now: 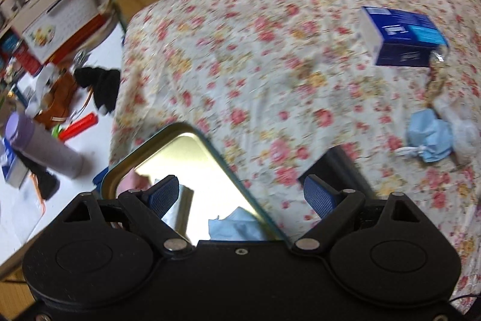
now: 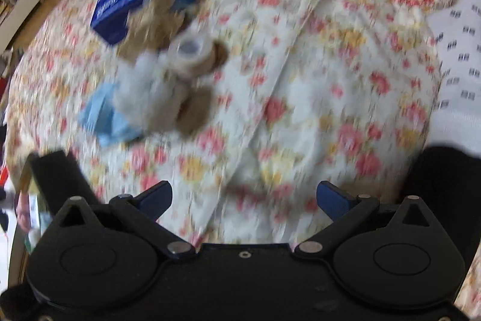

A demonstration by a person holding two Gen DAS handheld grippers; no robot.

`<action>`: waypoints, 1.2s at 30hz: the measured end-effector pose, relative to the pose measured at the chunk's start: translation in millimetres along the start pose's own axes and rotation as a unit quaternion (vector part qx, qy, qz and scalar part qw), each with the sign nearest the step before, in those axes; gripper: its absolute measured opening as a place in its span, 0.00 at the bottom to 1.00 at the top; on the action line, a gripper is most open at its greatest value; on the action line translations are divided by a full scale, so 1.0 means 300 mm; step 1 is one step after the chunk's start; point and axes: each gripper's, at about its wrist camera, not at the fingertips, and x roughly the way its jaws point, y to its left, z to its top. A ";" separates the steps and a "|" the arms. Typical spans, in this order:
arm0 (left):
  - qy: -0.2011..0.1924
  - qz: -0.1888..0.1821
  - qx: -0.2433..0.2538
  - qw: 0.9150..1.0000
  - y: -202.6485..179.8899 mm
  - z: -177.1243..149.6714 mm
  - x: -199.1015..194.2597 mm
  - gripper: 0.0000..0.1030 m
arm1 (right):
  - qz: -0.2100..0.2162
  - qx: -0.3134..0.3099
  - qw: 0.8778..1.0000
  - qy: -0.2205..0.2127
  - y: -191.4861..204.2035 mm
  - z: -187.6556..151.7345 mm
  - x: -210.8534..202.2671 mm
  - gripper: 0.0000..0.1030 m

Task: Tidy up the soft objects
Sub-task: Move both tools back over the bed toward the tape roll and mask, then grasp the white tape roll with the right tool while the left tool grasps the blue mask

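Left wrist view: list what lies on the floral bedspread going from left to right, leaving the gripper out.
Metal tin with a light blue cloth in it → dark blue box → crumpled light blue face mask → white fluffy item at the right edge, too blurred to name.

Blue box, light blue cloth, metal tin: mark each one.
blue box [image 1: 402,38], left wrist view, on its dark blue side face.
light blue cloth [image 1: 430,137], left wrist view, on the middle of the crumpled bundle.
metal tin [image 1: 192,158], left wrist view, on its shiny inner bottom.
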 end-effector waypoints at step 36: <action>0.024 -0.019 0.135 0.990 -0.512 0.070 0.079 0.85 | -0.047 -0.056 0.994 -0.076 0.203 0.344 0.282 0.93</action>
